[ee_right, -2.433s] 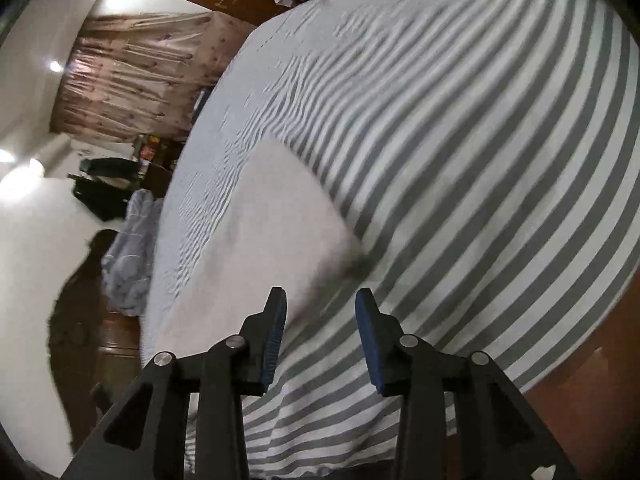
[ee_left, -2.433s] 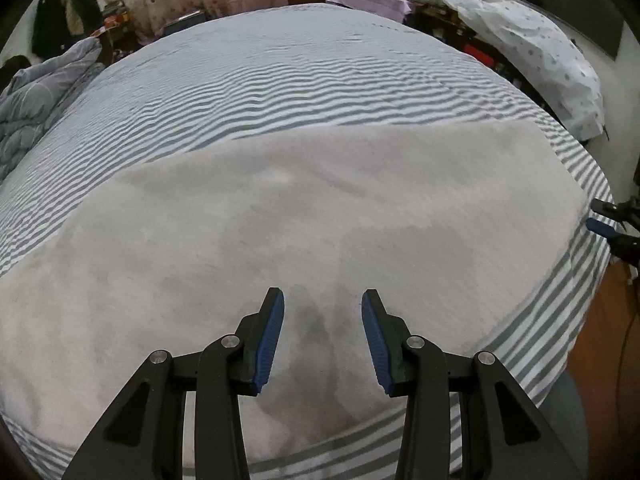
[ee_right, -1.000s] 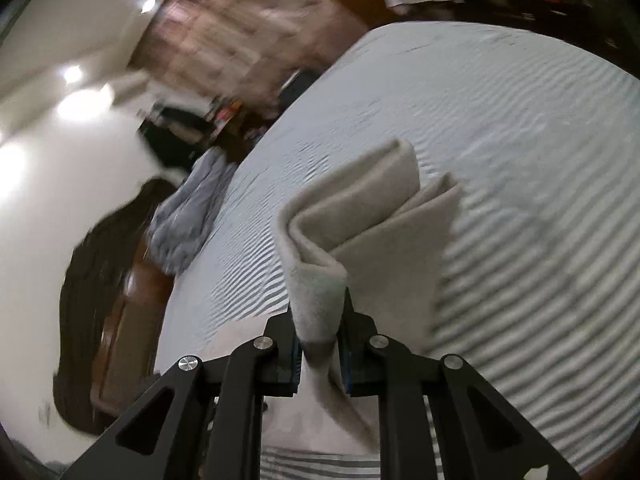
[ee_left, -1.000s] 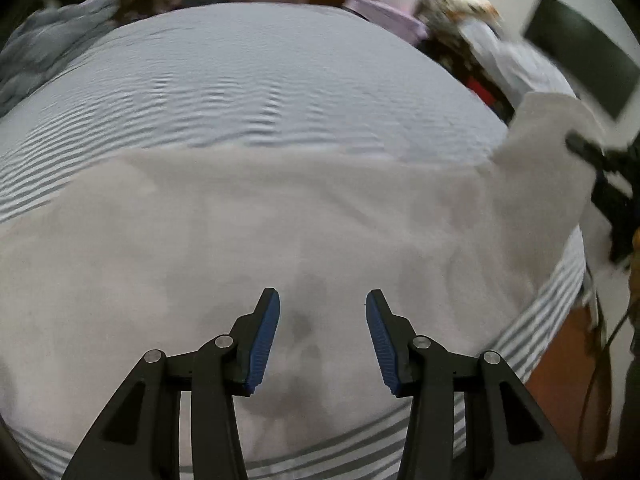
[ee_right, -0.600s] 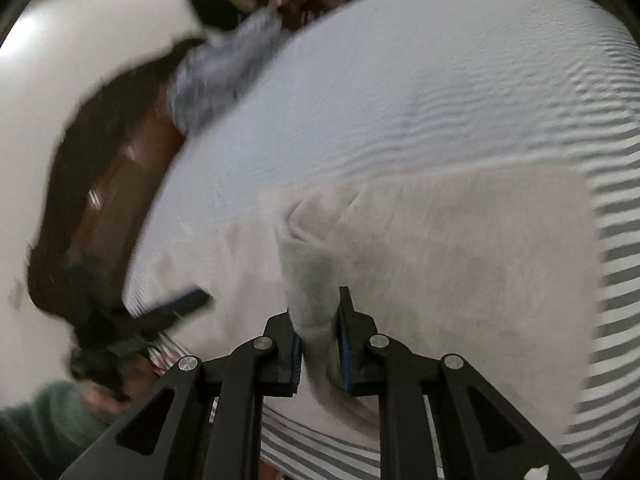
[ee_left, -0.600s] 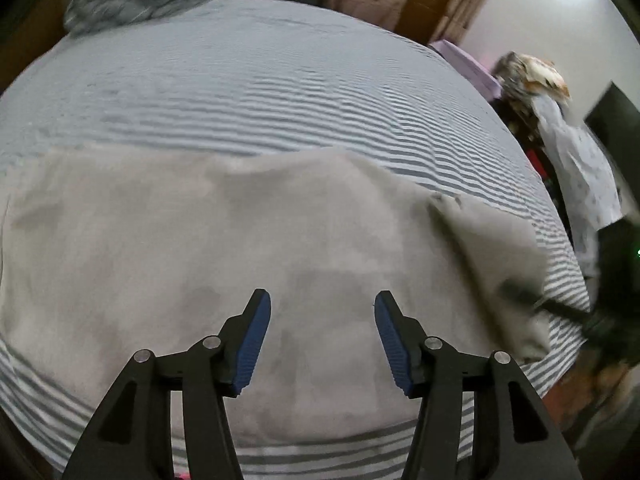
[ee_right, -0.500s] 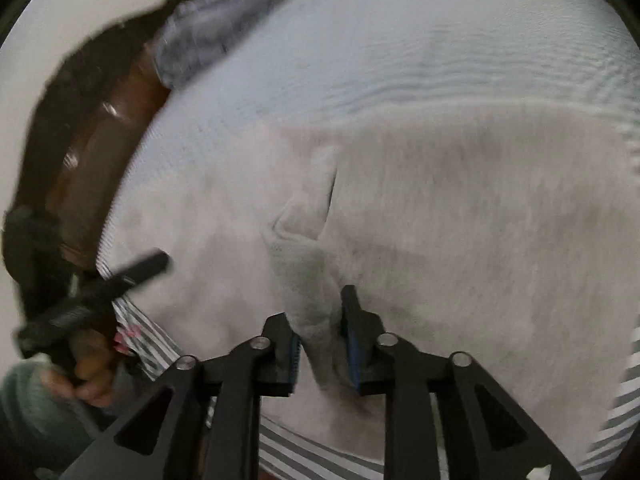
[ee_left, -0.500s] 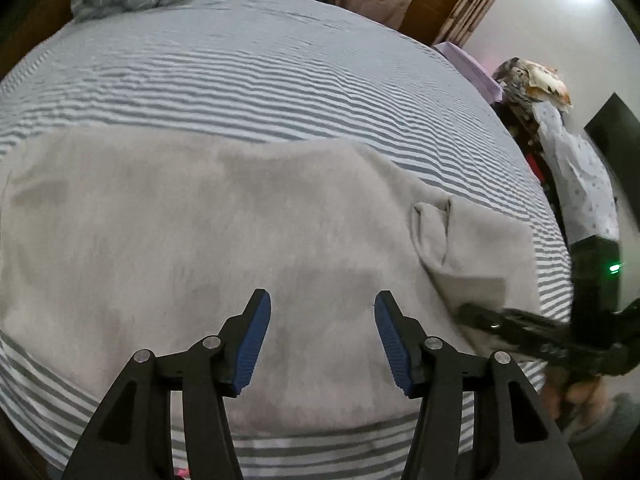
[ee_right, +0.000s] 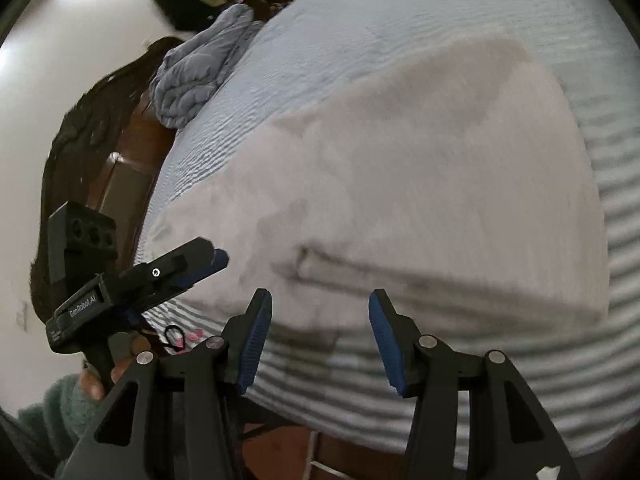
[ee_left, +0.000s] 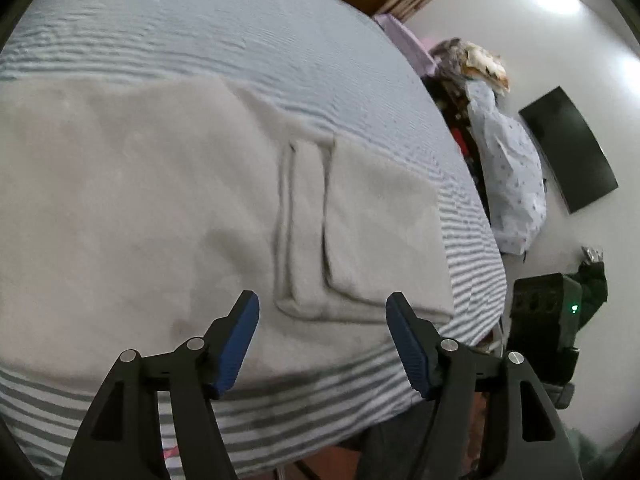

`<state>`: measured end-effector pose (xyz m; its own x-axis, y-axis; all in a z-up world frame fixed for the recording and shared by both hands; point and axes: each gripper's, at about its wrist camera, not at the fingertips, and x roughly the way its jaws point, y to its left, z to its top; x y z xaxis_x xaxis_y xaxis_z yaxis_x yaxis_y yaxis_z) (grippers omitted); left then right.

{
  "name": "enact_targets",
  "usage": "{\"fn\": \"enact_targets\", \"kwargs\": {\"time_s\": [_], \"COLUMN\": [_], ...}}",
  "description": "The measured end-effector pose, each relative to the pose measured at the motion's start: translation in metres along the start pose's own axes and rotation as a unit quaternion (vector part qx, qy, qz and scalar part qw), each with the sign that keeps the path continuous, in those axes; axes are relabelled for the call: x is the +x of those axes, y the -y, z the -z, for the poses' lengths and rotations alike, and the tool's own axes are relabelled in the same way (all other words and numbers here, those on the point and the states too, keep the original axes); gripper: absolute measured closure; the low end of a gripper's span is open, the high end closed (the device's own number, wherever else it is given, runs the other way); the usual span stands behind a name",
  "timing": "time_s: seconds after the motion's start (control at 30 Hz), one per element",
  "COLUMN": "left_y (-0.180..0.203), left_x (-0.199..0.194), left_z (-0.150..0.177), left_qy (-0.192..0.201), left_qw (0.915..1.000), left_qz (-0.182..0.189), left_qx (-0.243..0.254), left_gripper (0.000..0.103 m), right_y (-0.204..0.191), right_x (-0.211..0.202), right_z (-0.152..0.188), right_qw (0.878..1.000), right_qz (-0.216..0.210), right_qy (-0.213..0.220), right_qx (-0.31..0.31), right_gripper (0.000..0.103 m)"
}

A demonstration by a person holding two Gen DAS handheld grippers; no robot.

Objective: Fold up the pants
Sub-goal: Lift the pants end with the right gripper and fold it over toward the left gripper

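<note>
The pale grey pants [ee_left: 168,200] lie spread flat on the striped bed [ee_left: 208,28], their right end turned over into a flap [ee_left: 376,216] near the bed's near right corner. One fold looks done; more seem left. The left gripper [ee_left: 322,340] and right gripper [ee_right: 316,340] both hover spread wide, holding nothing.
</note>
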<state>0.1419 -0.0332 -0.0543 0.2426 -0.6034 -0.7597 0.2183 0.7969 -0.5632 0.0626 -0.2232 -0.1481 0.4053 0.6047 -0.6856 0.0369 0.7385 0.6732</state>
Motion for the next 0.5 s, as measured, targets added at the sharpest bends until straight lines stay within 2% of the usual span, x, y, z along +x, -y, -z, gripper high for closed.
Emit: {"fn": "enact_targets", "kwargs": {"time_s": [0.1, 0.27, 0.33, 0.5], "left_y": [0.003, 0.001, 0.002, 0.007], "left_x": [0.011, 0.028, 0.035, 0.051], "left_z": [0.005, 0.005, 0.006, 0.002], "left_qy": [-0.016, -0.04, -0.048, -0.055], "left_qw": [0.9997, 0.9967, 0.9954, 0.9917], "left_qz": [0.009, 0.03, 0.03, 0.04], "left_qx": [-0.016, -0.064, -0.077, -0.109], "left_gripper": [0.036, 0.036, 0.036, 0.036], "right_y": [0.011, 0.034, 0.046, 0.065], "right_x": [0.009, 0.02, 0.018, -0.005], "right_z": [0.002, -0.002, -0.002, -0.005], "right_qw": [0.998, 0.987, 0.984, 0.978], "right_qz": [-0.038, -0.087, -0.091, -0.083], "right_qy": [0.013, 0.032, 0.035, 0.083], "right_qx": [0.05, 0.129, 0.152, 0.172], "right_gripper": [0.054, 0.054, 0.055, 0.055]}}
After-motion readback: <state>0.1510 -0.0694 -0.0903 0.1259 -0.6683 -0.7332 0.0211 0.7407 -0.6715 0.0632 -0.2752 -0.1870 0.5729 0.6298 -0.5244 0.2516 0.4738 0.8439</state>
